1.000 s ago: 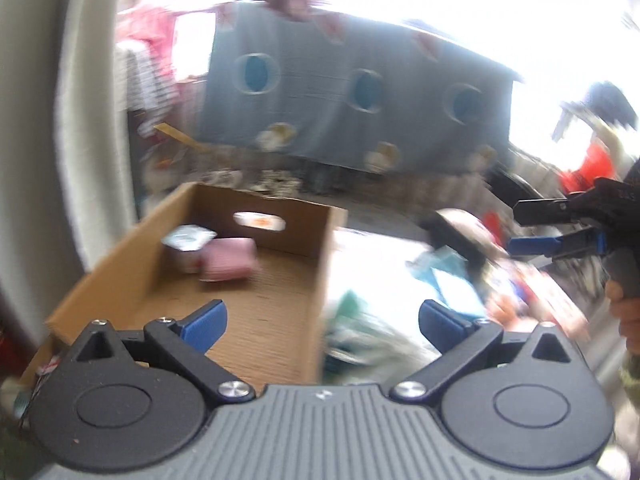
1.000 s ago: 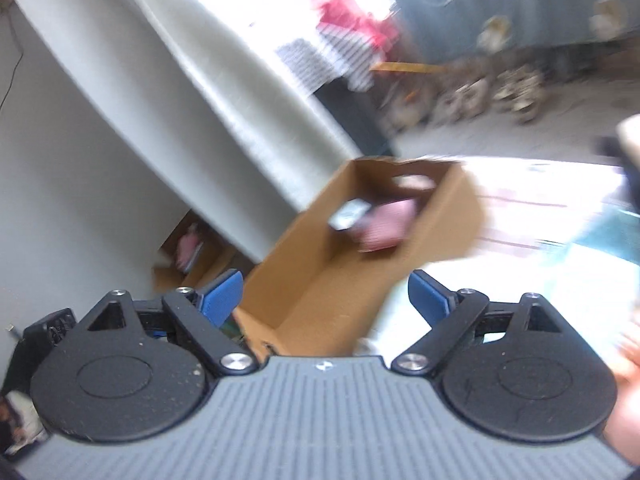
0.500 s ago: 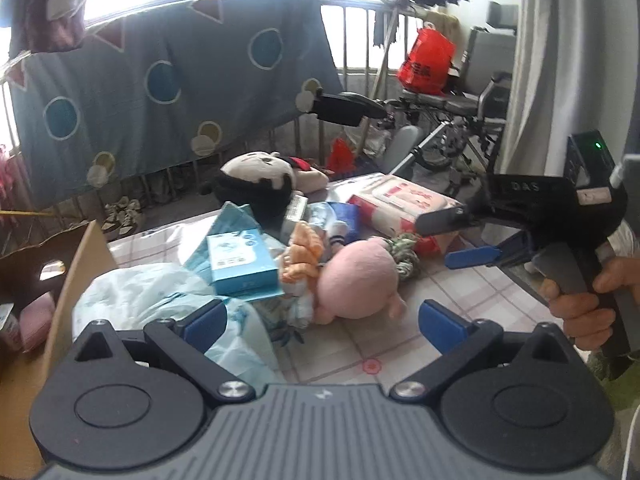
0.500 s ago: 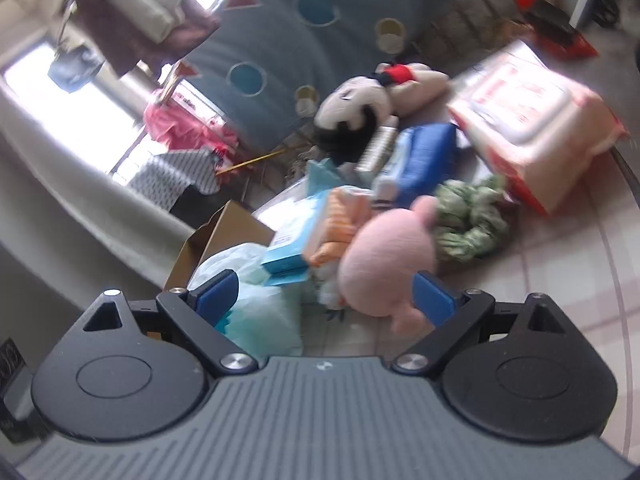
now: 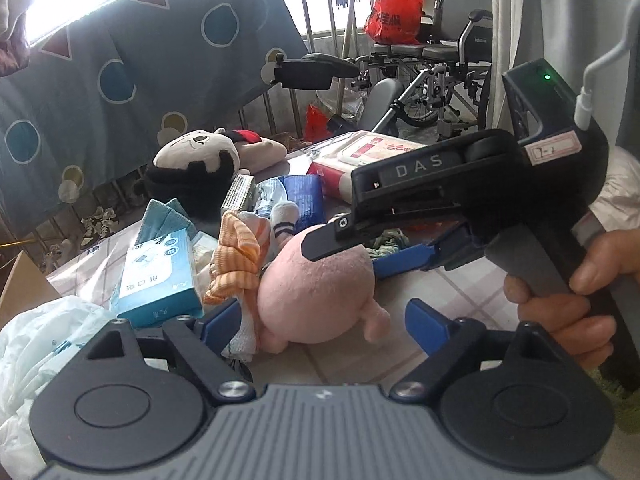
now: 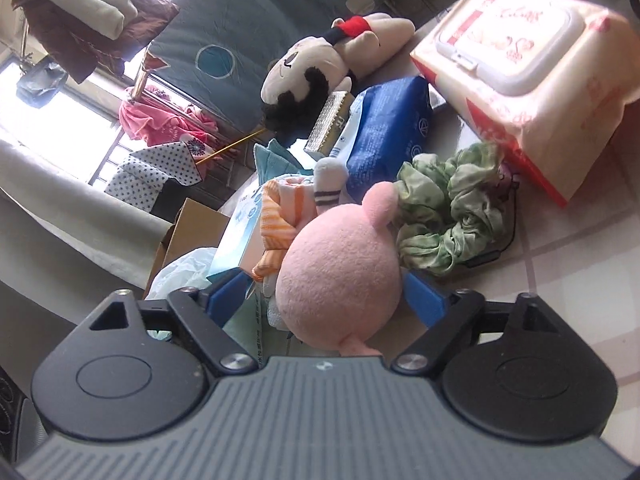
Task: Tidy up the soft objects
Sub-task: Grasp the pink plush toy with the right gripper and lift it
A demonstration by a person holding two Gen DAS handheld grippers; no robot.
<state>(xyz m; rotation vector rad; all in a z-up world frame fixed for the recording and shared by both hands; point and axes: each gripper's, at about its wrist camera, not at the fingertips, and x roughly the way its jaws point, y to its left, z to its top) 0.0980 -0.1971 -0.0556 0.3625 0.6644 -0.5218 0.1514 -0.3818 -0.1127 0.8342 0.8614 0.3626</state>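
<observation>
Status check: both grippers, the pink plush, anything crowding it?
Right gripper closing around pink plush, grip unconfirmed. Left gripper open, closing, plush just ahead. Orange striped cloth and green scrunchie crowd it.

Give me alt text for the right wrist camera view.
The right gripper straddles a round pink plush toy, its blue pads at the toy's sides, jaws just closing. Behind lie a green scrunchie, blue tissue pack, wet wipes pack and black-haired doll.

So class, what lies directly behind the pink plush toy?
Behind the pink plush toy lie a crumpled green cloth, a striped sock and a blue packet. The toy's body hides whatever lies beneath them.
</observation>
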